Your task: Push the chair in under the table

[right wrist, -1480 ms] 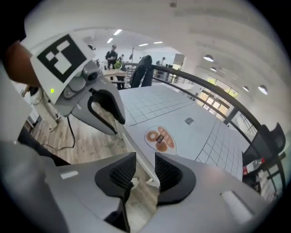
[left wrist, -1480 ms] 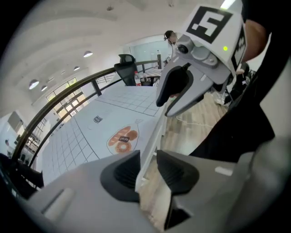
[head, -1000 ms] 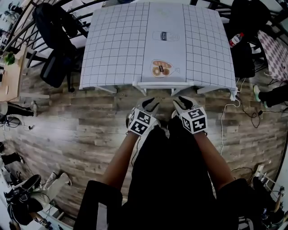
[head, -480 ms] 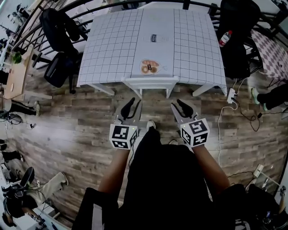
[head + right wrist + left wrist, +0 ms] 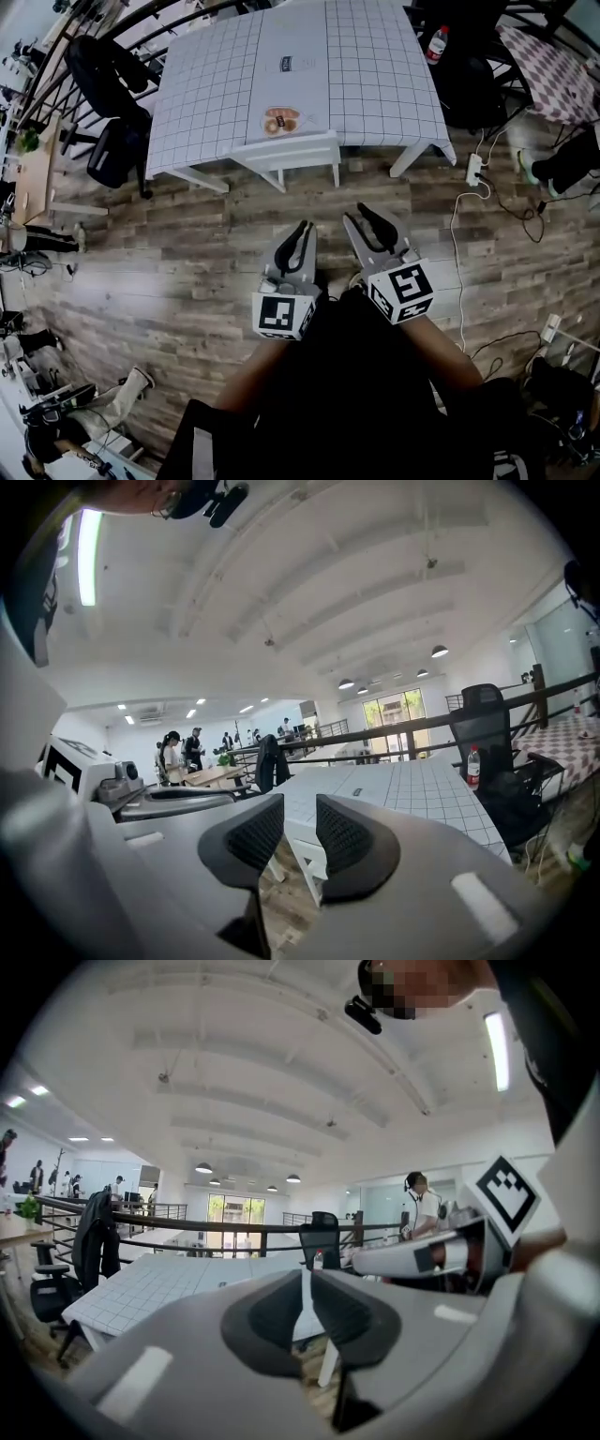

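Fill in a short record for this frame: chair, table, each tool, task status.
chair: white chair, seat tucked under the table edge
table: table with a grid-patterned cloth
left tool: empty, jaws just been closing, nearly together, clear of chair
right tool: empty, jaws apart, just been closing slightly, clear of chair
task: chair looks pushed in

Chair (image 5: 289,153) at near edge of table (image 5: 211,98); bottle (image 5: 436,43) to table's right
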Motion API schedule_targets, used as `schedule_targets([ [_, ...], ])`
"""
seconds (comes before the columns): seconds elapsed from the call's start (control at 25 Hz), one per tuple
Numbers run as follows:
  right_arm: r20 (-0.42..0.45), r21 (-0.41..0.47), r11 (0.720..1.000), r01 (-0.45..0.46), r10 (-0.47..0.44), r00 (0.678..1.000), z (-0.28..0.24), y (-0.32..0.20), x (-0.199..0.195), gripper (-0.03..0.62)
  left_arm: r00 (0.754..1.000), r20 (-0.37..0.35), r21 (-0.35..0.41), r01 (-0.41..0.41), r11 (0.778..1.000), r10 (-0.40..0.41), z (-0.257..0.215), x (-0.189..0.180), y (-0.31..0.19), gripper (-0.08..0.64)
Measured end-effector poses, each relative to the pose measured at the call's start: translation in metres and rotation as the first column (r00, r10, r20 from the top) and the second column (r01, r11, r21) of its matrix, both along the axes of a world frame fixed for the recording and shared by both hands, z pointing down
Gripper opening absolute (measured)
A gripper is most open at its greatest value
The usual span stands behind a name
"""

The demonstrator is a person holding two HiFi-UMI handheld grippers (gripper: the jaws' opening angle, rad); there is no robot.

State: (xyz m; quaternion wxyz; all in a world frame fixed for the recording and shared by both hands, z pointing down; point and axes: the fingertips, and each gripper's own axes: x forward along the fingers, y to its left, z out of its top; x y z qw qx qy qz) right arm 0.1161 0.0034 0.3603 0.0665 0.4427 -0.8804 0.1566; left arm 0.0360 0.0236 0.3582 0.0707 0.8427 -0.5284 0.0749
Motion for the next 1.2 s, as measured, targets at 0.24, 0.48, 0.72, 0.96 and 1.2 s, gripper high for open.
schedule_targets([
  [0.24, 0.149, 0.058, 0.996, -0.071, 0.062, 0.987, -0.03, 0.017, -0.005, 0.026, 1.0, -0.018, 0.084, 0.009, 0.996, -0.007, -0.023, -0.009, 0.01, 0.011],
  [0.48, 0.082, 0.118, 0.99, -0.083, 0.074, 0.994, -0.042, 0.016, -0.03, -0.002, 0.999, -0.03, 0.133, 0.032, 0.991, -0.028, -0.049, -0.034, 0.01, 0.011],
  [0.72, 0.063, 0.244, 0.968, -0.053, 0.039, 0.997, -0.061, 0.019, -0.052, -0.002, 1.0, -0.021, 0.154, 0.022, 0.988, -0.019, -0.052, -0.044, 0.011, 0.011],
  [0.96, 0.068, 0.262, 0.963, -0.071, 0.055, 0.996, -0.07, 0.017, -0.061, -0.002, 1.0, -0.024, 0.134, 0.005, 0.991, -0.002, -0.05, -0.051, 0.012, 0.011],
  [1.2, 0.034, 0.247, 0.966, -0.078, 0.072, 0.997, -0.062, 0.014, -0.068, -0.002, 0.999, -0.027, 0.139, -0.021, 0.99, 0.025, -0.047, -0.054, 0.007, 0.011],
])
